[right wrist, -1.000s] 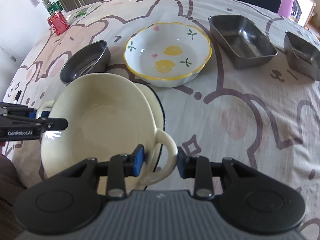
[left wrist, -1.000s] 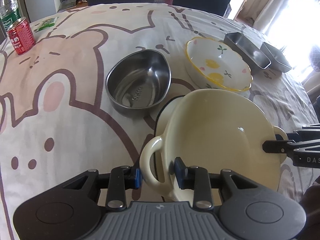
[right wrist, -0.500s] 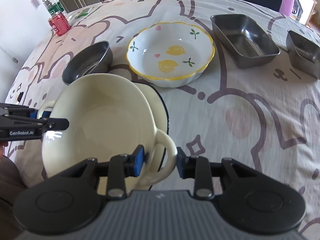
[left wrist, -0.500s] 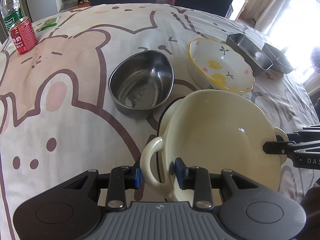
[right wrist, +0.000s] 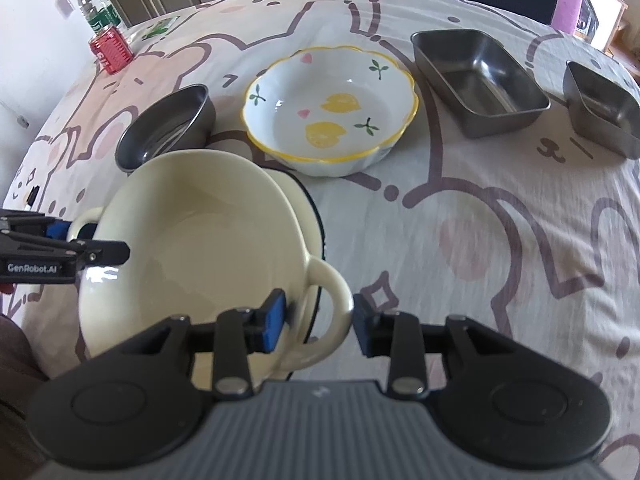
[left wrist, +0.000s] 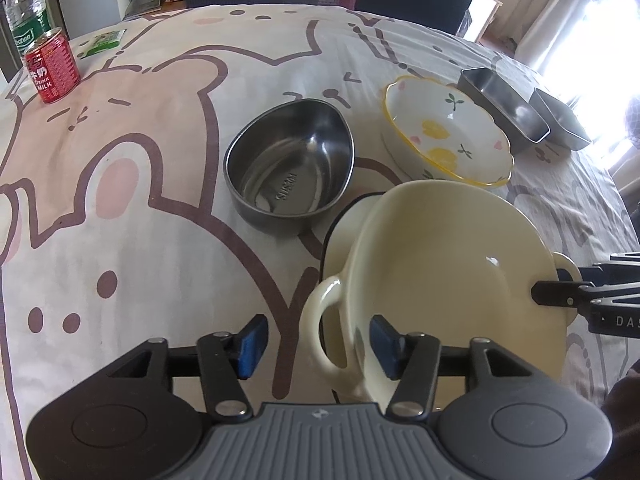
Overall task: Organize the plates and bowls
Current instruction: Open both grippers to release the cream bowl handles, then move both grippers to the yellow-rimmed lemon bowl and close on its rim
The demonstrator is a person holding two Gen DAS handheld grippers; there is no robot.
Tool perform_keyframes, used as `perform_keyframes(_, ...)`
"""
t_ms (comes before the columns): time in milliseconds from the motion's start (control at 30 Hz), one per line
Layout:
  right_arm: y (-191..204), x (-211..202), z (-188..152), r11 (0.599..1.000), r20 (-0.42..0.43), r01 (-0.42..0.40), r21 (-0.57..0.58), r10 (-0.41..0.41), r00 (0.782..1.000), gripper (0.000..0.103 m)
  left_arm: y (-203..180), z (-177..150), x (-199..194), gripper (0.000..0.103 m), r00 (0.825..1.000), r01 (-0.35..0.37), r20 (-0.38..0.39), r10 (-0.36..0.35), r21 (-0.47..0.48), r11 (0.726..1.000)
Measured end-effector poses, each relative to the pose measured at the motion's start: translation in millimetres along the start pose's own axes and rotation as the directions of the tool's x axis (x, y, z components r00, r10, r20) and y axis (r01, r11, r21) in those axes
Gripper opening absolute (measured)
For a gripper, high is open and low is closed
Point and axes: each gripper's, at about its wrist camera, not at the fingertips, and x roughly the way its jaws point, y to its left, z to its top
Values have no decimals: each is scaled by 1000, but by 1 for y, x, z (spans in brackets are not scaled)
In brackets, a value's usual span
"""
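The left gripper [left wrist: 314, 344] has just opened off the cream bowl [left wrist: 440, 264] handle, apparently releasing it onto the plate [right wrist: 310, 216], while the right gripper [right wrist: 318, 322] grips the other handle.

Black linkage arms, silver screws, blue pads [left wrist: 251, 342] — grey ribbed base; "GenRobot.AI" lettering.

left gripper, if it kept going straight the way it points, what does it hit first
Most likely the loop handle of the cream bowl, which stands between the left gripper pads, untouched since the jaws just opened. Beyond it likely the tablecloth; depth is unclear.
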Motion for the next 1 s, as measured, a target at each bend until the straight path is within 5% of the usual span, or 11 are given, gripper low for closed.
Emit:
perform_keyframes(200,3,0,-2,1000,7,3,-18,-3,1000,43,-2,-4,-5,76,1000,1,10,-1,8,1000)
perform_keyframes(500,5,-6,-6,1000,33,-6,-20,7,999,76,-7,-8,-20,98,999,-9,40,10,-8,1000)
perform_keyframes(633,2,-15,-7,1000,63,-19,-9,20,998,103,-13,-8,-28,103,997,-17,77,16,3,1000)
perform_keyframes(1000,-37,-58,9,987,284,-81,138,39,958,103,-40,23,-50,103,960,-37,278,30,21,999)
